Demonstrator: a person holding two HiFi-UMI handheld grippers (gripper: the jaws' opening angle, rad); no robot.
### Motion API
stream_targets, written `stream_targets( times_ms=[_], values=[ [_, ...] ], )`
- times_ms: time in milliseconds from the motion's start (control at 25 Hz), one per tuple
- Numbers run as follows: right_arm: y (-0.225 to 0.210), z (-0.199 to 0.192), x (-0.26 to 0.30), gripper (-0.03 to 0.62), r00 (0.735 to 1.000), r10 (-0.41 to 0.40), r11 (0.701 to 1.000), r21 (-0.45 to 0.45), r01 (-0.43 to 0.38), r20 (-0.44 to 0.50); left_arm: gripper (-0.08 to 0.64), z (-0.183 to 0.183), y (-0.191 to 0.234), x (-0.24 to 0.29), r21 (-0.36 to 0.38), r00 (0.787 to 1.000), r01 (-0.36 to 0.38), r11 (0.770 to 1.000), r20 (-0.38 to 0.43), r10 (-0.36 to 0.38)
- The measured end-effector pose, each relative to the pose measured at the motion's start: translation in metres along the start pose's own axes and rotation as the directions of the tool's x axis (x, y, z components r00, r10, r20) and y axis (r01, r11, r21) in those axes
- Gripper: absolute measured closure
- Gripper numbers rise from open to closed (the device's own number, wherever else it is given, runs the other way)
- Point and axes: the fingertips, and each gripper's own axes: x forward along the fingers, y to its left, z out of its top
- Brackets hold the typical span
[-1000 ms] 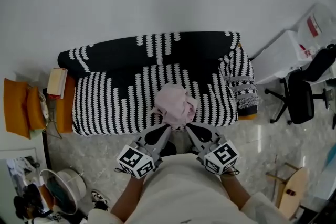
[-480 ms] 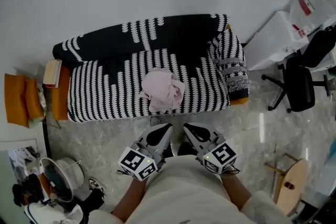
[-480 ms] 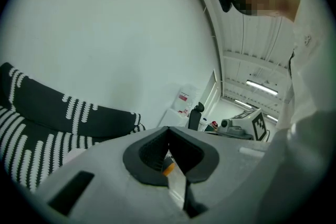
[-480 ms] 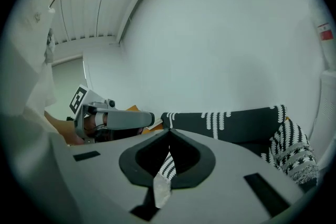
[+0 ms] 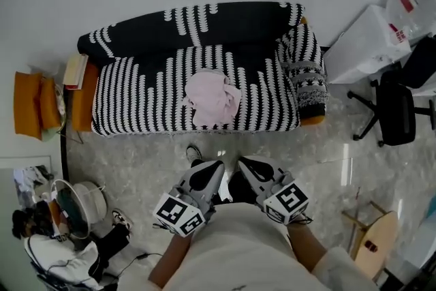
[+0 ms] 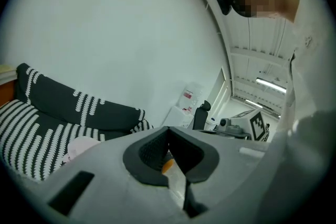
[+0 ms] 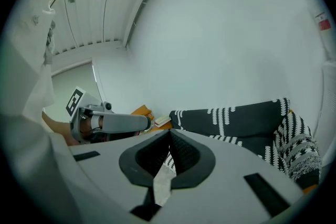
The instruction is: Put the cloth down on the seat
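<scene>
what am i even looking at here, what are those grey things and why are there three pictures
There is no robot here: a person stands holding a two-jaw gripper in each hand. The top-down picture comes from a camera on the person's head. The other two come from cameras riding on the grippers, each looking along its own jaws. The left gripper and the right gripper both have their jaws closed, with nothing between them. The marker cube on each is part of the tool. In front stands a sofa with a black-and-white striped cover. A crumpled pink cloth lies on its seat, apart from both grippers.
</scene>
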Motion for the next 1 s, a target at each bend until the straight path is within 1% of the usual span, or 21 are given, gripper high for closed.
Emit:
stream_targets(
  times_ms=[280, 480, 720, 1000],
  values=[
    [0.005, 0.012, -0.007, 0.584, 0.999, -0.006, 1.0, -0.03, 0.007, 0.042, 0.548, 0.015, -0.008, -0.005, 0.045, 1.0, 0.008, 0.999, 0.028, -0.009],
    [0.013, 0.012, -0.006, 0.584, 0.999, -0.015, 0.999, -0.045, 0.017, 0.047, 0.548, 0.016, -0.01, -0.013, 0.061, 0.999, 0.026, 0.998, 0.03, -0.028],
    [0.027, 0.012, 0.002, 0.584, 0.999, -0.009, 0.999, -0.043, 0.011, 0.05, 0.548, 0.014, -0.008, -0.025, 0.044, 0.998, 0.02, 0.999, 0.058, -0.022],
    [0.034, 0.007, 0.006, 0.584, 1.0, 0.005, 0.998, -0.063, -0.004, 0.019, 0.548, 0.011, -0.004, -0.031, 0.035, 0.998, 0.006, 0.999, 0.064, -0.008]
  ],
)
